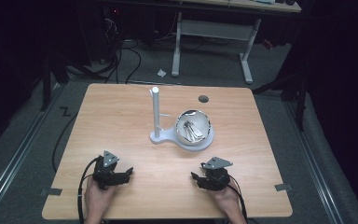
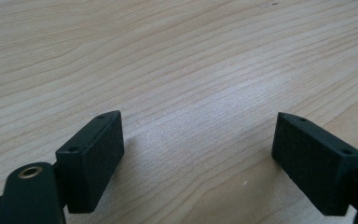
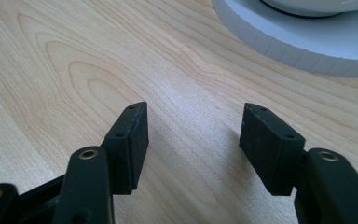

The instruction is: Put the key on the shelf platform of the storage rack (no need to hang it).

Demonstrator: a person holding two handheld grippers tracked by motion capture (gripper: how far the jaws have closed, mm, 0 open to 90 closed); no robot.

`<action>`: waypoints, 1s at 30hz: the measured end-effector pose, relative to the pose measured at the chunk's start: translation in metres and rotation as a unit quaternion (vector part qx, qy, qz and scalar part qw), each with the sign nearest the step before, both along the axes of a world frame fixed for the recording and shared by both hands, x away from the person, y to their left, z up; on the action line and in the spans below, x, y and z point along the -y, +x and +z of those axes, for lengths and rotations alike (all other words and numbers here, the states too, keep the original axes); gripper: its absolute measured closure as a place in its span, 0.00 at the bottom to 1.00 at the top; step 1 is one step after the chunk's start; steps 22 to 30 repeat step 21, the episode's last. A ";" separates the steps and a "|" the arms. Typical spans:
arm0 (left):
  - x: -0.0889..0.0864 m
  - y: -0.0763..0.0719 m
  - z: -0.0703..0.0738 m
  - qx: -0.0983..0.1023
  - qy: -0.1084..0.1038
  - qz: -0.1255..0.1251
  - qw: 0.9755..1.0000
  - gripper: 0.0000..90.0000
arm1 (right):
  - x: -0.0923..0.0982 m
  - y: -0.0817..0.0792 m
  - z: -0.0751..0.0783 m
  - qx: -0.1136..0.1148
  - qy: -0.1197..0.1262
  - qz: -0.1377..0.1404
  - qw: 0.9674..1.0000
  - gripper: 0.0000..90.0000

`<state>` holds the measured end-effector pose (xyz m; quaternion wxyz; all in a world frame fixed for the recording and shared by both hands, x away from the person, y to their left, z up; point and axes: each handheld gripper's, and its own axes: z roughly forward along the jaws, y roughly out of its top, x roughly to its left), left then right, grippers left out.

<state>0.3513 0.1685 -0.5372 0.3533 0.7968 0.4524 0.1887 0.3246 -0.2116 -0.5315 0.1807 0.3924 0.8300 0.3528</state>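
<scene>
A white stand (image 1: 168,136) with an upright post (image 1: 155,109) sits mid-table; its round base (image 3: 307,44) carries a shiny metal bowl (image 1: 193,127) holding some small metal pieces. My left gripper (image 1: 129,173) rests near the front left of the table, held by a hand, jaws pointing right. It is open (image 2: 198,144) with only bare wood between the jaws. My right gripper (image 1: 195,179) lies at the front right, just in front of the stand's base. It is open (image 3: 193,135) and empty too.
The wooden table (image 1: 121,121) has a dark round hole (image 1: 203,99) near its far edge. Beyond it stands another desk's white frame (image 1: 212,42), with cables on the grey floor. Cables trail from both grippers over the front edge.
</scene>
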 end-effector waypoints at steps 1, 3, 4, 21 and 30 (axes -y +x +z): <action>0.000 0.000 0.000 0.000 0.000 0.000 1.000 0.19 | 0.000 0.000 0.000 0.000 0.000 0.001 1.000 0.46; 0.000 0.000 0.000 0.000 0.000 0.000 1.000 0.19 | 0.000 0.000 0.000 -0.002 0.000 0.001 1.000 0.44; 0.000 0.000 0.000 0.000 0.000 0.000 1.000 0.19 | 0.000 0.000 0.000 -0.002 0.000 0.001 1.000 0.43; 0.000 0.000 0.000 0.000 0.000 -0.001 1.000 0.19 | -0.001 0.000 0.000 -0.004 -0.001 0.000 1.000 0.41; 0.000 0.000 0.000 0.000 0.000 -0.001 1.000 0.19 | -0.001 0.000 0.000 -0.004 -0.001 0.000 1.000 0.41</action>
